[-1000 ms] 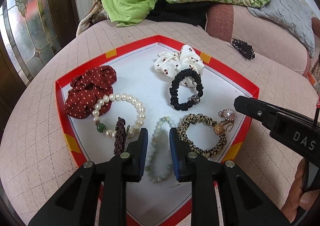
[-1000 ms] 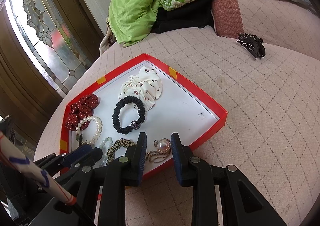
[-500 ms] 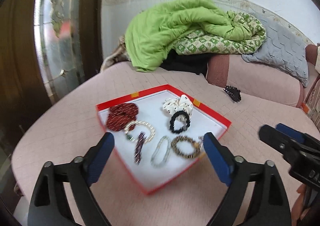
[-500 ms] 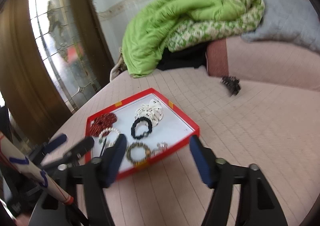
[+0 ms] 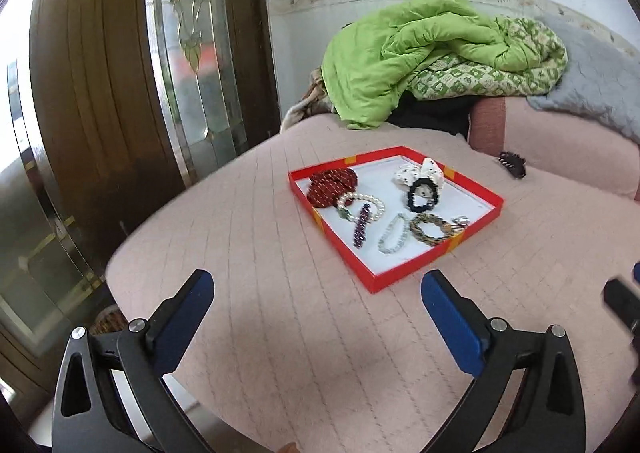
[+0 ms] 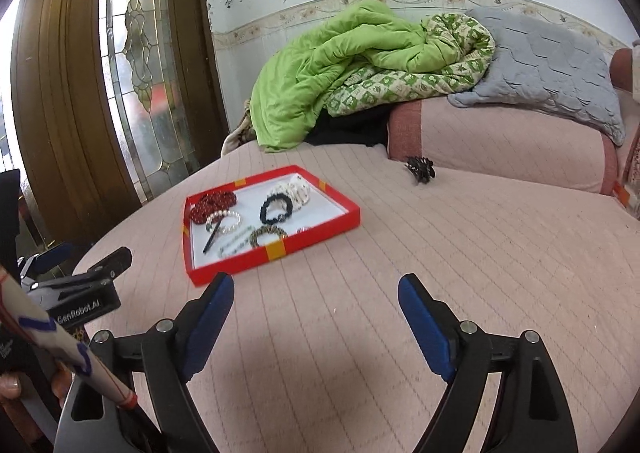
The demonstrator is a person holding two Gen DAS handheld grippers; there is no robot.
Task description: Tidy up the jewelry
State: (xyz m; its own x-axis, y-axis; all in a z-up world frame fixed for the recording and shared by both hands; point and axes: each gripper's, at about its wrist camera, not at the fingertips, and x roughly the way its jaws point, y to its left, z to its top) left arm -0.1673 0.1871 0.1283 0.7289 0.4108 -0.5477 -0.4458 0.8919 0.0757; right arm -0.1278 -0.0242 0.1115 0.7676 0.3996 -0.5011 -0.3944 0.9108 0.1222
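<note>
A red-rimmed tray [image 5: 416, 263] with a white floor lies on the pink quilted bed; it also shows in the right wrist view [image 6: 276, 253]. In it lie a red dotted scrunchie [image 5: 332, 187], a pearl bracelet [image 5: 362, 207], a dark hair clip [image 5: 360, 227], a pale bead bracelet [image 5: 392, 239], a leopard hair tie [image 5: 434, 229], a black hair tie [image 5: 422, 195] and a white scrunchie [image 5: 424, 173]. My left gripper [image 5: 316, 293] is open and empty, well back from the tray. My right gripper [image 6: 316, 293] is open and empty, also back from it.
A black claw clip [image 5: 512, 165] lies on the bed to the right of the tray, also in the right wrist view [image 6: 420, 169]. Green bedding [image 6: 360, 69] and a grey pillow [image 6: 540, 65] are piled at the back. A wooden door with glass panels [image 5: 120, 93] stands at left.
Both grippers have opened wide and pulled back and up from the tray, which now looks small and far. The items in the tray have not moved.
</note>
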